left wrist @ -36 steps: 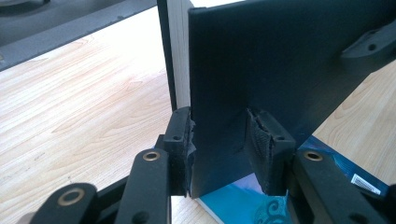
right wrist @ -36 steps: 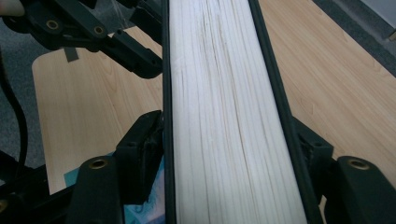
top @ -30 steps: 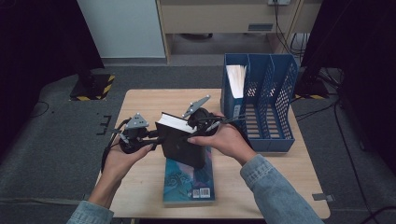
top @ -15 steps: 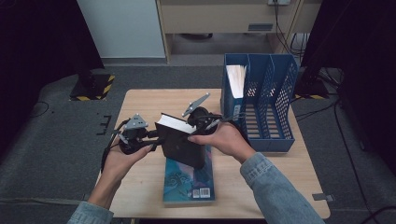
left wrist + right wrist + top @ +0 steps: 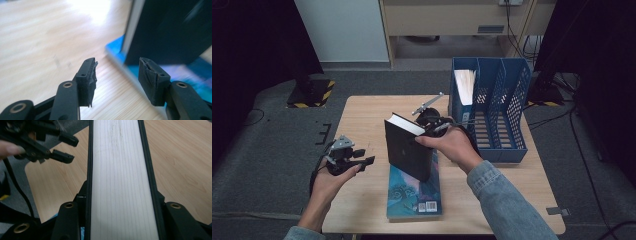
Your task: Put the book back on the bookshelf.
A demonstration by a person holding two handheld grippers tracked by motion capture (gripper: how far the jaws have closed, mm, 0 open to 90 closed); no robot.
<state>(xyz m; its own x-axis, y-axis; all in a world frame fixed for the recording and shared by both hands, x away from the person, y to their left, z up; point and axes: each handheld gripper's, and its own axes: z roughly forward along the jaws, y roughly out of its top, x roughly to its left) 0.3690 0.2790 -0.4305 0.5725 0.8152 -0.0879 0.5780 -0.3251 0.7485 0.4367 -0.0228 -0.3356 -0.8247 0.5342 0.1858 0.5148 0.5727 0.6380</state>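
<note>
While the right gripper (image 5: 438, 126) is clamping the black book (image 5: 407, 147) across its covers at frame centre of the high view, its jaws having just been closing, the book is standing tilted above the blue book (image 5: 414, 192), which is lying flat on the table (image 5: 362, 112). The left gripper (image 5: 362, 161), at lower left, is standing apart from the black book, jaws parted with nothing between them and having just been opening. A blue file rack (image 5: 504, 110) is occupying the table's upper right, with white papers (image 5: 465, 85) in its leftmost slot. Grey floor is surrounding the table; a striped base (image 5: 314, 95) is sitting at upper left.
</note>
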